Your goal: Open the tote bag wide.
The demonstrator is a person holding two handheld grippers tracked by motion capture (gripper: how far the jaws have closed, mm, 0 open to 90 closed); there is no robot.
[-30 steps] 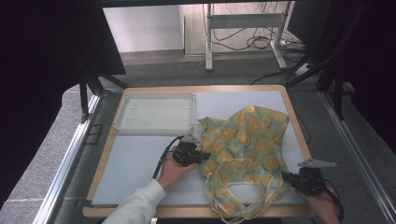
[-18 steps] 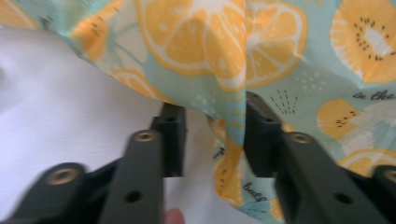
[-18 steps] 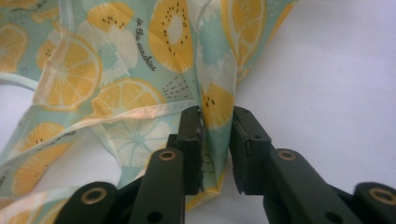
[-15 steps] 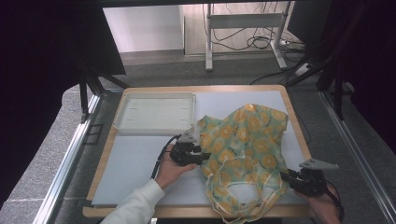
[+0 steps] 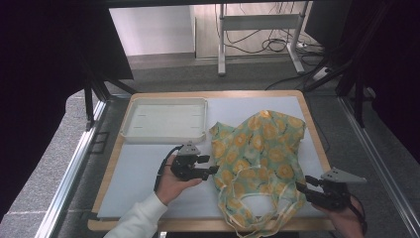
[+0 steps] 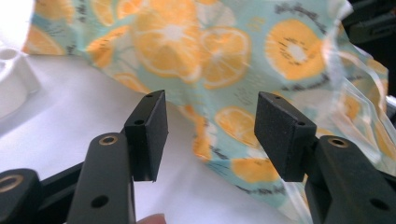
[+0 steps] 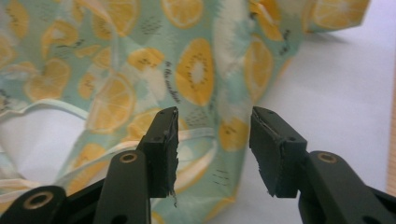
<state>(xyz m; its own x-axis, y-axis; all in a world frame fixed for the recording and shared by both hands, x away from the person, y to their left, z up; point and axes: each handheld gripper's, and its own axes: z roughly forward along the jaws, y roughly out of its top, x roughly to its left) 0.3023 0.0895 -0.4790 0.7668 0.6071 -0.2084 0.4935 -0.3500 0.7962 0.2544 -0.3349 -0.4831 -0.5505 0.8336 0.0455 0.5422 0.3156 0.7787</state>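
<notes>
High view: The lemon-print bag [image 5: 257, 153] lies spread on the white tabletop [image 5: 143, 173], right of the empty white tray [image 5: 163, 119]. The left gripper [image 5: 214, 170] sits at the bag's left edge. The right gripper [image 5: 301, 187] sits at its lower right corner, by the handles [image 5: 252, 173].

Left gripper view: The fingers [image 6: 149, 130] have just been opening and now stand apart. The cloth lies beyond them and nothing is pinched.

Right gripper view: These fingers [image 7: 166, 144] have also just been opening. They hold nothing; a thin handle strap [image 7: 196, 135] lies behind the gap.

Step in hand: It looks like letting go after laying the bag flat.

How to do it well: Lift both grippers straight up, so no finger catches a strap or drags the cloth into wrinkles.
</notes>
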